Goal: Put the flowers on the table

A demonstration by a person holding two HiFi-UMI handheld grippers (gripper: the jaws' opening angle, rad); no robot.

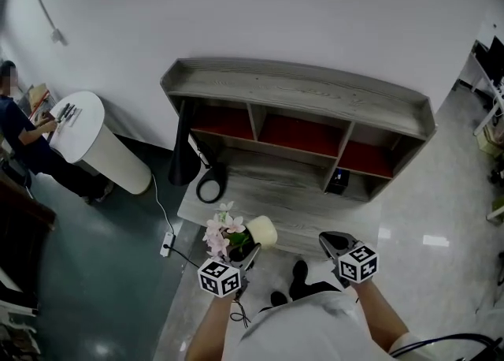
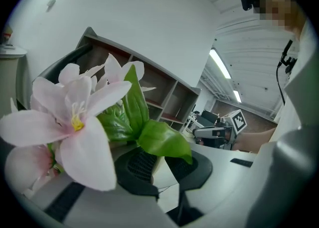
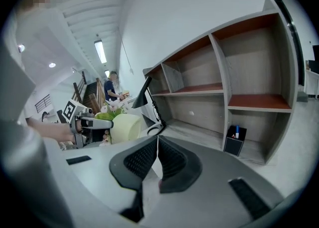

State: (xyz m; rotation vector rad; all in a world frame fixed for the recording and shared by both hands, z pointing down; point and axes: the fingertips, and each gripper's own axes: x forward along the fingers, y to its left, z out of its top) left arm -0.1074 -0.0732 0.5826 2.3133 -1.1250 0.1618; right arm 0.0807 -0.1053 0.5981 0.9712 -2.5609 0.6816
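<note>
A cream pot of pink flowers with green leaves hangs tilted over the front edge of the grey wooden desk. My left gripper is shut on the pot's rim. In the left gripper view the blooms fill the left side, and the cream rim sits between the two black pads of the left gripper. My right gripper hovers at the desk's front right. Its jaws are together with nothing held, as the right gripper shows in its own view. From there the pot is off to the left.
The desk carries a shelf unit with red-lined compartments. A black lamp with a ring base stands at its left, a small black pen holder at its right. A power strip lies on the floor. A person sits at a white round table far left.
</note>
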